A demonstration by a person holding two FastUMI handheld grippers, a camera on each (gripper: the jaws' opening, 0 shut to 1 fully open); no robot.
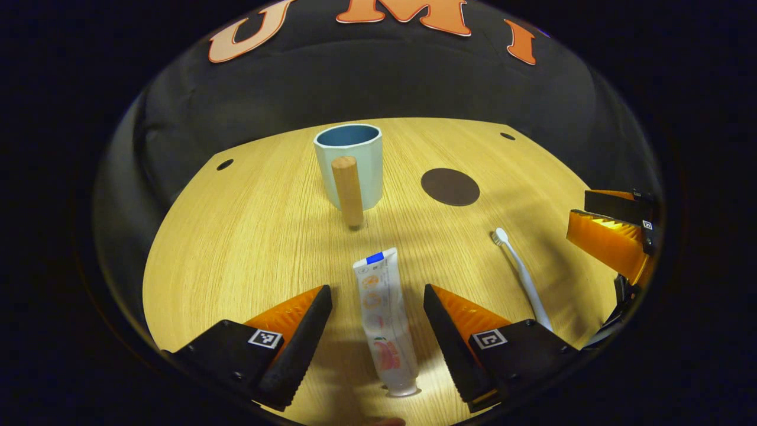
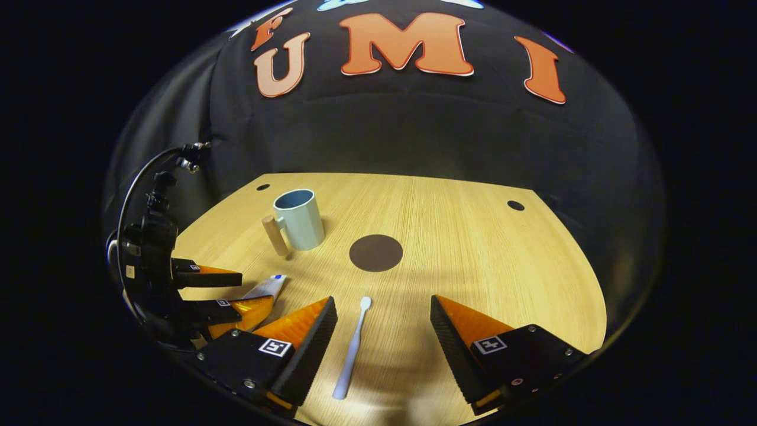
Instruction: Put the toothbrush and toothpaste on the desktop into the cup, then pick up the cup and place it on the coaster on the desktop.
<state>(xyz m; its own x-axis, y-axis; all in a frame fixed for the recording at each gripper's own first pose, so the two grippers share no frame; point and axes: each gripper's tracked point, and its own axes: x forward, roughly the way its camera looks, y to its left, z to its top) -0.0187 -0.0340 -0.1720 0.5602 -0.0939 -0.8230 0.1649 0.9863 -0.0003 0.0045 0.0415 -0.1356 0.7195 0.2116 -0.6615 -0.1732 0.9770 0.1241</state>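
Toothpaste (image 1: 383,322) lies flat on the bench (image 1: 236,248) right btwn the fingers of my left hand-held gripper (image 1: 378,299), cap end toward the cam, flat crimped end w/ the blue stripe pointing at the cup. Jaws stand wide apart, one finger each side of the tube, neither touching it as far as I can see. So left is open, nothing held.

Right hand-held gripper (image 2: 384,310) also spread wide. Toothbrush (image 2: 352,349) lies on the bench in its gap, closer to the finger on the view's left, head pointing away toward the coaster, handle end near the cam. No contact w/ either finger.

Cup (image 1: 349,165), pale blue-green w/ darker blue inside, stands upright at the far side of the bench, beyond the toothpaste. Its wooden handle (image 1: 348,190) faces my left cam. Looks empty from what I can see of the inside, though I can't see to the bottom.

Coaster (image 1: 450,186), a dark round disc, lies flat just beside the cup, apart from it, nothing on it. In the right gripper view it sits straight ahead past the toothbrush head.

Right gripper view also shows the left unit at the view's left edge w/ the toothpaste tip poking out by its orange fingers. Left gripper view shows the right unit's orange finger at its right edge, near the toothbrush.
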